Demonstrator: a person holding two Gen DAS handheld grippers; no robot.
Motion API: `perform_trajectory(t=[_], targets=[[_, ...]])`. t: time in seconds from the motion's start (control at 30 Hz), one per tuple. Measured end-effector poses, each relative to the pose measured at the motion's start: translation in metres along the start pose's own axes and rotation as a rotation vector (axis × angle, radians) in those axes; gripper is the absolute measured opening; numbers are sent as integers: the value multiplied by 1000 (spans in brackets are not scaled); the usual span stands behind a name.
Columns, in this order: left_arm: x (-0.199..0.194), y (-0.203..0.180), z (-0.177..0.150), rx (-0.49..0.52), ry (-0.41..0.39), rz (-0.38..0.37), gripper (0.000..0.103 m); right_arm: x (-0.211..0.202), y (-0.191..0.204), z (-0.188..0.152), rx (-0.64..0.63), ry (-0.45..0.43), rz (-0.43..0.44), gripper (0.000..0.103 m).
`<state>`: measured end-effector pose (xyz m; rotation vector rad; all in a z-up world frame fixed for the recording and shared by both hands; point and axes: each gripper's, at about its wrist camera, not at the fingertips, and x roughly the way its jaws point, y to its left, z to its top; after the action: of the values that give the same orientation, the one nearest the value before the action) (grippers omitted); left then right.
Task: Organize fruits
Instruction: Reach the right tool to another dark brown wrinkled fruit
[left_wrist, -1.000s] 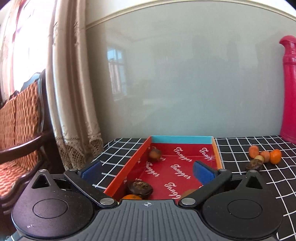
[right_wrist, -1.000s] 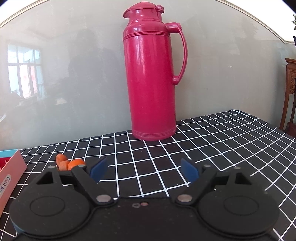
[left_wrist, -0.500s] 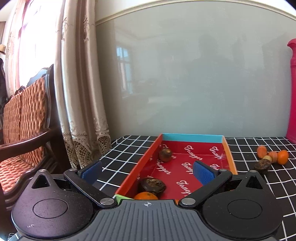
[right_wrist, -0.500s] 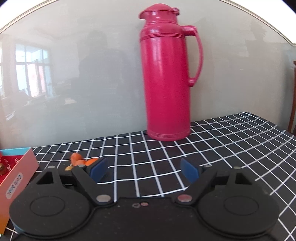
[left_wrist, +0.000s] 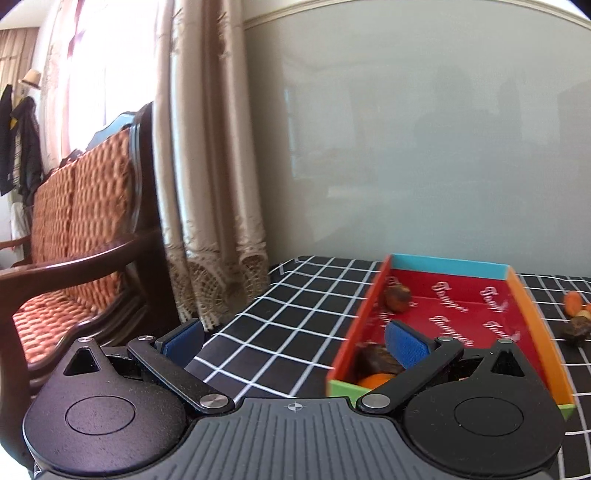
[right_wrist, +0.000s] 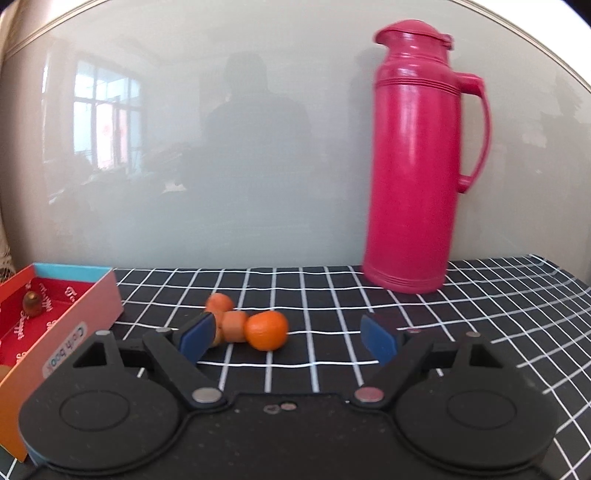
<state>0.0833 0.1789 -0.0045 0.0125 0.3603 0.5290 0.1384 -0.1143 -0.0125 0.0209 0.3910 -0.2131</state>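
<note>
**Asker:** Left wrist view first, please. What is showing?

**Describer:** The left gripper is filling the bottom of the frame, its blue pads standing wide apart with nothing between them. A black tablecloth with a white grid is covering the table. At about 3 o'clock a shallow red box with an orange wall and a blue far wall is lying open. Inside it, a dark brown fruit is sitting near the far left corner, another dark fruit is lying near the front, and an orange fruit is touching it at the front wall. At 9 o'clock a wooden sofa with orange cushions is standing beside a beige curtain.

**Asker:** And the right wrist view?

**Describer:** The right gripper is also holding its jaws wide, gripping nothing. Loose fruits are lying on the cloth just beyond it: a round tangerine between the pads, toward the left one, a small orange-brown fruit touching it, and another orange one just behind at 11 o'clock. The left pad is covering part of the cluster, so I cannot tell whether more is lying there. The red box is sitting at 9 o'clock, well apart from these fruits. A tall pink flask is standing upright at 1 o'clock against a pale glossy wall.
</note>
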Motion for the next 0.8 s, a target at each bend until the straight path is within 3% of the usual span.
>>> perform_trajectory(t=[0.3,0.53,0.8], targets=[[20,30,-3,-39,33,74,103,24,38,-1,-55,42,65,83],[31,54,-6,-78,61,97,103,52,65,-6,-83,133,120,66],[43,77,-10,-104,91,158,103,67,75,-11,-104,203,125,59]])
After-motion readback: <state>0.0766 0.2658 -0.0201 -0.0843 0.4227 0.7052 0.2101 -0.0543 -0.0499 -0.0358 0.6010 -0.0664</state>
